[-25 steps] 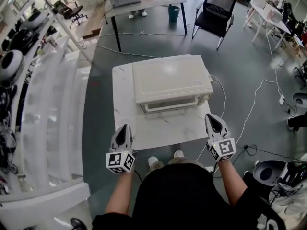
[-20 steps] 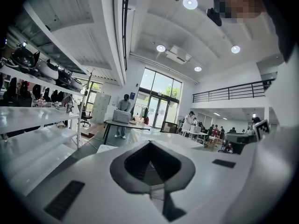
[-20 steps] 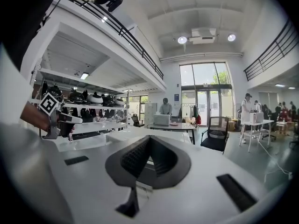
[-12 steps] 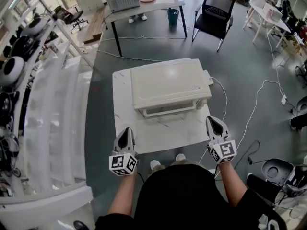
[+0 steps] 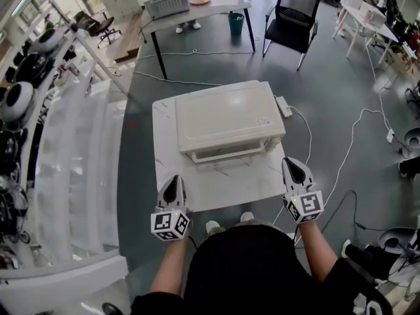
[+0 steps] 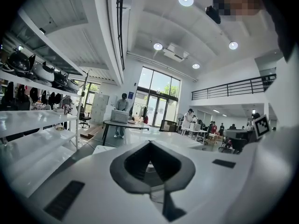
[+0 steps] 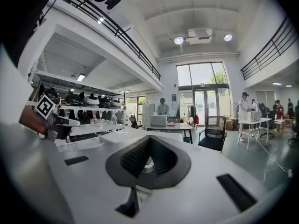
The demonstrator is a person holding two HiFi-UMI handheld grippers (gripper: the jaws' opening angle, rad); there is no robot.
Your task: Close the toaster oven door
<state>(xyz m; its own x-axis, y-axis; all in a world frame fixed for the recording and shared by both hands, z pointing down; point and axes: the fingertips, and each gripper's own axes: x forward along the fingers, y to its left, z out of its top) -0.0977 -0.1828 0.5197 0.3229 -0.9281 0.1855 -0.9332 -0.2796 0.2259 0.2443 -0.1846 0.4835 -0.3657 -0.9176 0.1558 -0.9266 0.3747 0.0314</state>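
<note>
My left gripper (image 5: 174,179): jaws clenched together, empty, over the near left edge of the table (image 5: 223,184).
My right gripper (image 5: 291,163): jaws clenched, empty, by the near right corner.
Toaster oven (image 5: 226,113): sat mid-table beyond both grippers, door closed, handle toward me.
Black chair (image 5: 293,13): stood far behind.

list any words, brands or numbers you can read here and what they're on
None can be read.
Toaster oven: small mark on its top, too small to read.
Left gripper and right gripper: square black-and-white marker patterns, no letters.
Blue sign beside the glass doors: blurred.
</note>
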